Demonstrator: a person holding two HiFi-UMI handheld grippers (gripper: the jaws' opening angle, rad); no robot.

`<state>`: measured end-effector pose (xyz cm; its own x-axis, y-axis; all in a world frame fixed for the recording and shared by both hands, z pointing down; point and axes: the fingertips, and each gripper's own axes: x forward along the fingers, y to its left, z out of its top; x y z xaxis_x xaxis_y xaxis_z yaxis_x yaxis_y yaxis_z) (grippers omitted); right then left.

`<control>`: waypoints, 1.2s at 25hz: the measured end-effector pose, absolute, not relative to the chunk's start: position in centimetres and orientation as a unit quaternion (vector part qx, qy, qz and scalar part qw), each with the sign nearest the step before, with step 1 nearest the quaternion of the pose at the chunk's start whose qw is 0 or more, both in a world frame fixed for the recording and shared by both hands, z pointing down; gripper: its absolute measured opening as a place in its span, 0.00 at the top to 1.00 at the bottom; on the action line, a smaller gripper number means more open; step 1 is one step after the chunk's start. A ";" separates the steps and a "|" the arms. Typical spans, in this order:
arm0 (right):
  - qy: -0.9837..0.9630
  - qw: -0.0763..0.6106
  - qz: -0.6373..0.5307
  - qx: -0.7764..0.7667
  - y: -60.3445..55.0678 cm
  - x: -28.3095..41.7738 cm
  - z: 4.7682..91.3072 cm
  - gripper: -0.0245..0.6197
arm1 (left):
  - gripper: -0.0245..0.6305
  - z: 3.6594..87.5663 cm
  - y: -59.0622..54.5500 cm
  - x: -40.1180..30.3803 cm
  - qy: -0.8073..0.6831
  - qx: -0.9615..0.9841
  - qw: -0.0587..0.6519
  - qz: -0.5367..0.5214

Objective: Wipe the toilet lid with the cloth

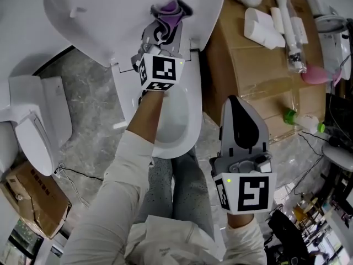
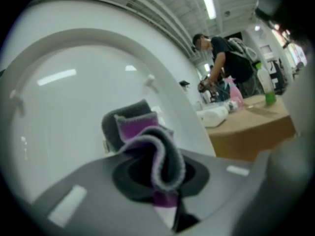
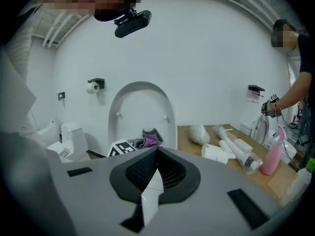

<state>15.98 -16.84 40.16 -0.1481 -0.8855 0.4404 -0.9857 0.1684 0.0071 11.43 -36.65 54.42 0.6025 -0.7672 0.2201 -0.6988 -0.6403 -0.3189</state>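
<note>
Cloth is clamped in the left gripper's jaws, at the raised toilet lid; contact cannot be confirmed. Right gripper jaws are closed, empty, well apart from it. Wiping appears barely begun, and the lid surface is left to cover.

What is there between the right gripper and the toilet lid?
The left gripper, shut on the cloth, stands between them, in front of the lid; the right gripper view shows it.
</note>
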 end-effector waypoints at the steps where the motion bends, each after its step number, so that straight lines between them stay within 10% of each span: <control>1: -0.747 0.175 0.143 0.625 -16.9 15.6 40.3 0.94 | 0.89 54.9 -36.6 9.9 0.418 -0.885 0.102 -0.175; 11: -0.763 0.185 0.153 0.600 -16.8 13.9 42.3 0.94 | 0.89 61.3 -36.9 -7.3 0.575 -0.793 0.029 -0.201; 30: -0.764 0.209 0.193 0.580 -16.6 12.7 45.8 0.94 | 0.89 60.5 -35.2 11.6 0.451 -0.876 -0.082 -0.148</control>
<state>12.74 -16.55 45.75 -0.2406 -0.8046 0.5429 -0.9659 0.2536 -0.0522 11.59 -35.16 60.55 0.5497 -0.7663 0.3325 -0.8145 -0.5801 0.0097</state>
